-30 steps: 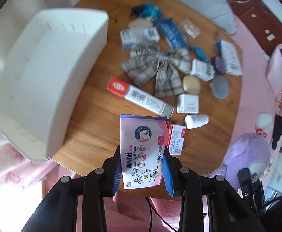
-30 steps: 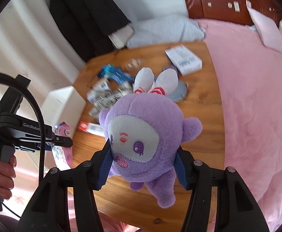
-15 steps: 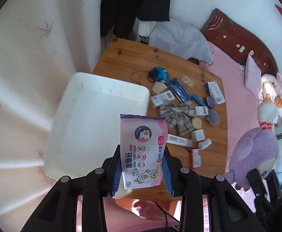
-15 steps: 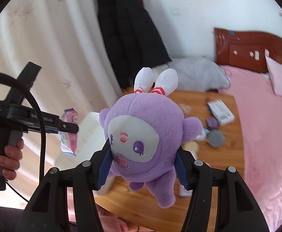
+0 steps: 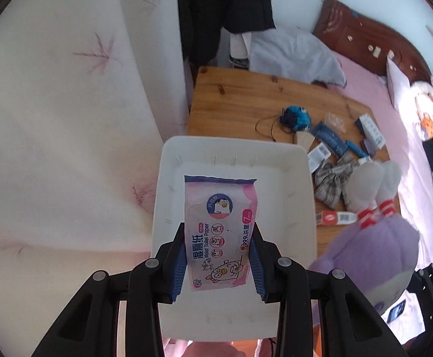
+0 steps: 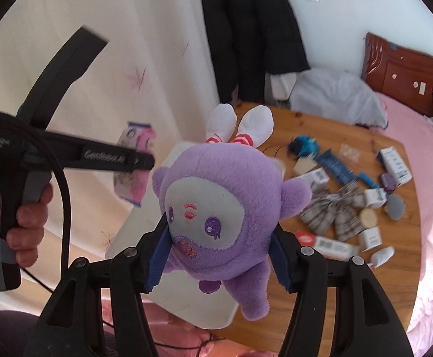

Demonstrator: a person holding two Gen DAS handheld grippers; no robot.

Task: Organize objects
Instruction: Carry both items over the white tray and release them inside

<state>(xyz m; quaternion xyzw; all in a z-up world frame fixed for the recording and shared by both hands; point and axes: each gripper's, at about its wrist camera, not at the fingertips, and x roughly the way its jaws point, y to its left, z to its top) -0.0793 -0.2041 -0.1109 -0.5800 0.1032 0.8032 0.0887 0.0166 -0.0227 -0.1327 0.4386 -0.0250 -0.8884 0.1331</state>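
The white bin (image 5: 302, 196) on the table (image 5: 246, 101) looks bare inside; above it the left gripper (image 5: 219, 255) clamps a wipes pack (image 5: 220, 229); just beside, the right gripper (image 6: 219, 255) pinches a purple plush toy (image 6: 219, 205); neither is dropped yet; boxes, a plaid bow (image 6: 332, 211) and a toothpaste box (image 6: 326, 242) wait on the wood, so sorting has barely begun.

The wipes pack (image 5: 220, 232) reads "Moist Toilet Paper", "99.9" and "7".
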